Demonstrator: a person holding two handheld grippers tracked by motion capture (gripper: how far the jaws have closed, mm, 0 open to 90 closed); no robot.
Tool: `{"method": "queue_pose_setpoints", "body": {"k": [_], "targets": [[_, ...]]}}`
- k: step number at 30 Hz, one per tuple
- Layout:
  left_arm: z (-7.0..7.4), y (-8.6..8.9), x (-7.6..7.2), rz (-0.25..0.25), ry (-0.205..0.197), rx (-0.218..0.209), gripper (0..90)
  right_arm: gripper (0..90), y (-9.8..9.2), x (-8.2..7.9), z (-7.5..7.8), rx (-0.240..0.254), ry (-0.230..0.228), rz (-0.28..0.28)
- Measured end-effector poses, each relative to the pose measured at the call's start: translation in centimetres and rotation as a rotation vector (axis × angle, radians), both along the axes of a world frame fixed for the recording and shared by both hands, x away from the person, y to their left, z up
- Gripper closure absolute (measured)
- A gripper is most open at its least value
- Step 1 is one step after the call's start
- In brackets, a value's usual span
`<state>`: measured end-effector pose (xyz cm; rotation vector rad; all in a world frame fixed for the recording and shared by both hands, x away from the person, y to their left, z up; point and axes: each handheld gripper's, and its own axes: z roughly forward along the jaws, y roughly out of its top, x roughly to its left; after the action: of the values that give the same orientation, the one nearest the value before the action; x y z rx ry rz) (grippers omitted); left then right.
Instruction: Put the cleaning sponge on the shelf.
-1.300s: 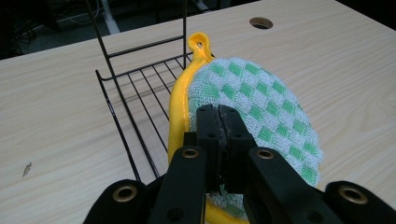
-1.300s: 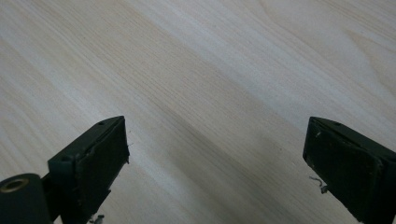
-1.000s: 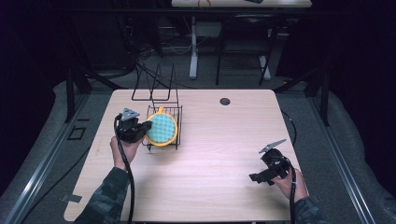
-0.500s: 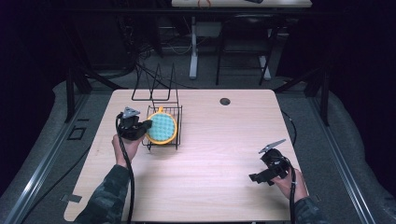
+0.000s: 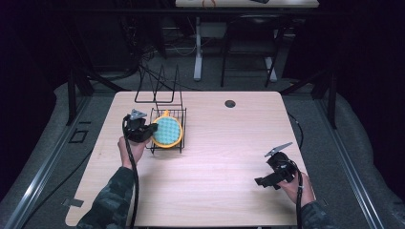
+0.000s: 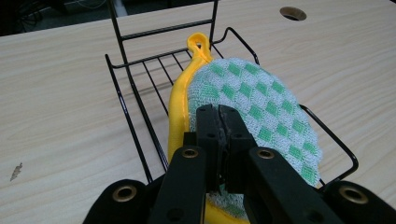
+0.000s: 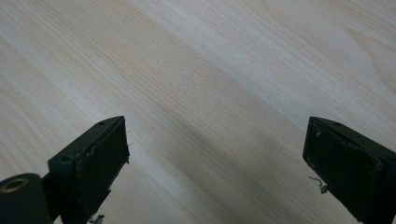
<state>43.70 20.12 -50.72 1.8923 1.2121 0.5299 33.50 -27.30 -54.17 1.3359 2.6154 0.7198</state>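
High view: the left gripper (image 5: 149,130) is seen at the nine o'clock side of the wire rack (image 5: 168,114), its jaws clamped on the round yellow-rimmed scrubber pad (image 5: 167,132), which stands on edge in the rack. The right gripper (image 5: 267,180) is held well apart, over bare tabletop (image 5: 224,143).

Left gripper view: the pad's (image 6: 252,105) long axis runs toward twelve o'clock, hanging loop (image 6: 197,41) farthest.

Right gripper view: jaws are spread wide, nothing held.

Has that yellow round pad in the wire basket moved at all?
No. The yellow pad sits at the same spot in the wire basket, held by the left hand-held gripper.
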Motion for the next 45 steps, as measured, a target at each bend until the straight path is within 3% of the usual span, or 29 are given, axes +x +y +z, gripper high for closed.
{"method": "queue_pose_setpoints", "body": {"k": [26,45], "targets": [[-1.8,0.0,1.7,-0.002,0.059,0.031,88.0,6.2,0.1,0.1,0.0,0.004,0.009,-0.001],[-2.1,0.1,2.6,0.023,0.062,0.010,84.8,6.2,0.0,0.0,0.1,0.007,0.010,-0.002]]}}
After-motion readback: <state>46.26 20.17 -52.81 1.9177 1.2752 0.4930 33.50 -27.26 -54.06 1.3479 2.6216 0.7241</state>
